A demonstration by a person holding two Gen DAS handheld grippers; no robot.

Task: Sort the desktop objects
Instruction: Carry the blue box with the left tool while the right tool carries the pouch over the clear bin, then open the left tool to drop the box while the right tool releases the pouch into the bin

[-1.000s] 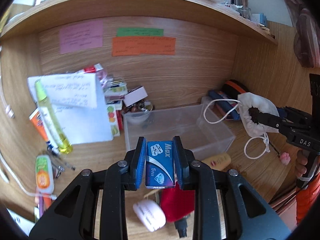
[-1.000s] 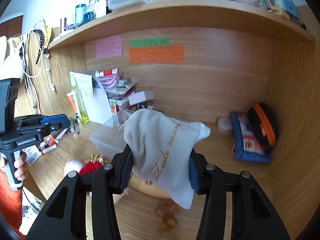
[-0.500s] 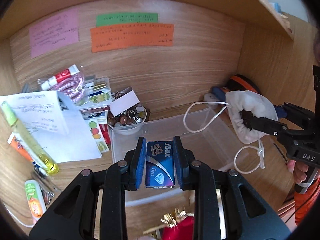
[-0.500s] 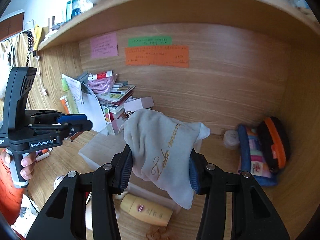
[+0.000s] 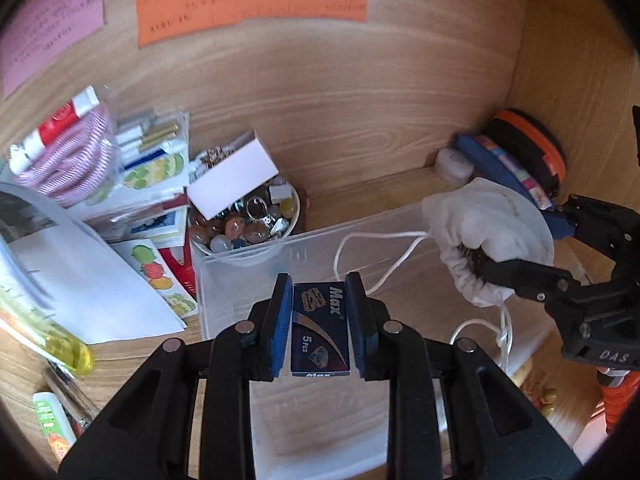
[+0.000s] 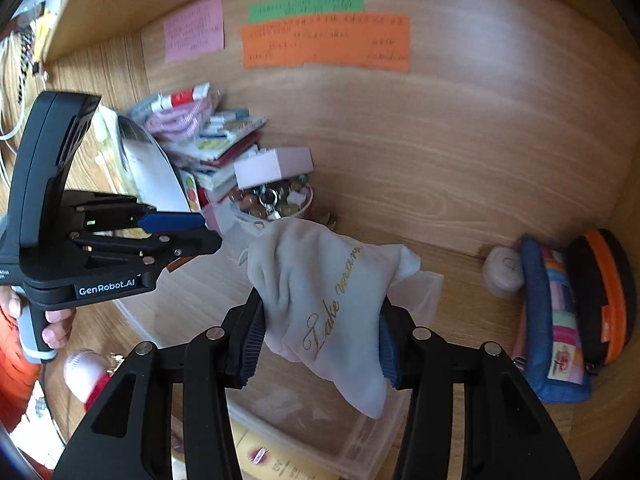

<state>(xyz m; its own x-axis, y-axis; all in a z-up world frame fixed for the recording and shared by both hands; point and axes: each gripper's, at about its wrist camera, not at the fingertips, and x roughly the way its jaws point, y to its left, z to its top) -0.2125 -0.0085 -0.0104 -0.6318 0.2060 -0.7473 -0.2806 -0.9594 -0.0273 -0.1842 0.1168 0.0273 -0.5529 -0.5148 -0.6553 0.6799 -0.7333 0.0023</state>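
My left gripper point(image 5: 320, 308) is shut on a small dark blue box marked "Max" point(image 5: 319, 330) and hangs over the clear plastic bin point(image 5: 256, 272). My right gripper point(image 6: 320, 328) is shut on a white drawstring pouch with gold lettering point(image 6: 328, 296), also above the bin point(image 6: 420, 292). In the left wrist view the pouch point(image 5: 480, 240) hangs at the bin's right side, its white cord looping down. In the right wrist view the left gripper point(image 6: 200, 236) reaches in from the left, held by a hand point(image 6: 52, 320).
A bowl of beads and trinkets point(image 5: 248, 224) stands behind the bin, with a white card over it. Papers, sticker sheets and a pink coil point(image 5: 68, 160) are piled at the left. Blue and orange pouches point(image 6: 576, 320) lean in the right corner. A yellow bottle point(image 6: 264, 456) lies before the bin.
Both grippers have moved forward and down toward the bin with their loads. The bin now lies under them, and the items in front of it have dropped out of the left wrist view.
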